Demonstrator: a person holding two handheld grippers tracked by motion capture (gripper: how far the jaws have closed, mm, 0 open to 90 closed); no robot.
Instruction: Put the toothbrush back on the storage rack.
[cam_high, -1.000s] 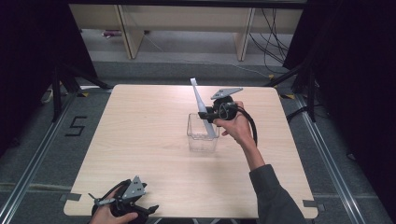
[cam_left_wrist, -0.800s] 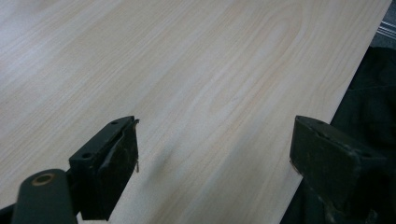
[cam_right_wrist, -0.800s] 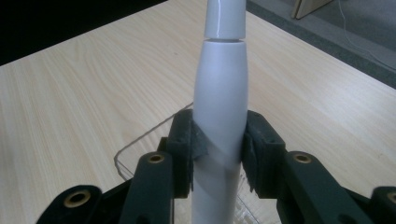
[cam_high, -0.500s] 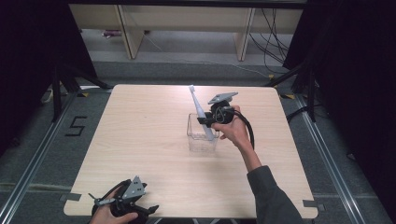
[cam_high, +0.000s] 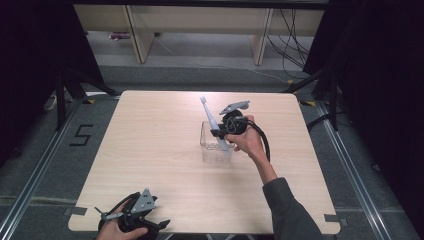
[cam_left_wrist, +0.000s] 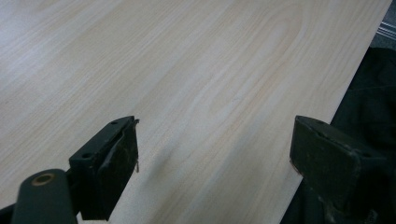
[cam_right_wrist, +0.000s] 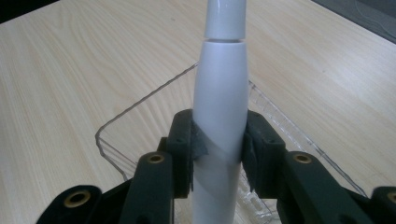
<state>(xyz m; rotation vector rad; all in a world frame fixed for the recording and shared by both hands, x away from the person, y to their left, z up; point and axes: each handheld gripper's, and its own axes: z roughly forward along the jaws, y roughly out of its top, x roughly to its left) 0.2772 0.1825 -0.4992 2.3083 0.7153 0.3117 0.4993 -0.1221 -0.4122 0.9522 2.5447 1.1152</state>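
While my right gripper (cam_right_wrist: 218, 154) pinches the white toothbrush (cam_right_wrist: 221, 112), its lower end dips into the clear bin (cam_right_wrist: 140, 112).

Judging by this, the placing is about halfway: the toothbrush leans toward eleven o'clock over the bin (cam_high: 212, 145) near the table (cam_high: 150, 150) centre, and lowering and letting go remain. I see nothing else in the bin. My left gripper (cam_left_wrist: 215, 168) rests at seven o'clock, jaws spread, holding nothing.

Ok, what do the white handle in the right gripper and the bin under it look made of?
White handle: likely smooth glossy plastic, with soft highlights and a moulded seam. Bin: clear hard plastic, probably; wood grain shows through its thin walls. Table: pale wood-grain top, possibly laminate.
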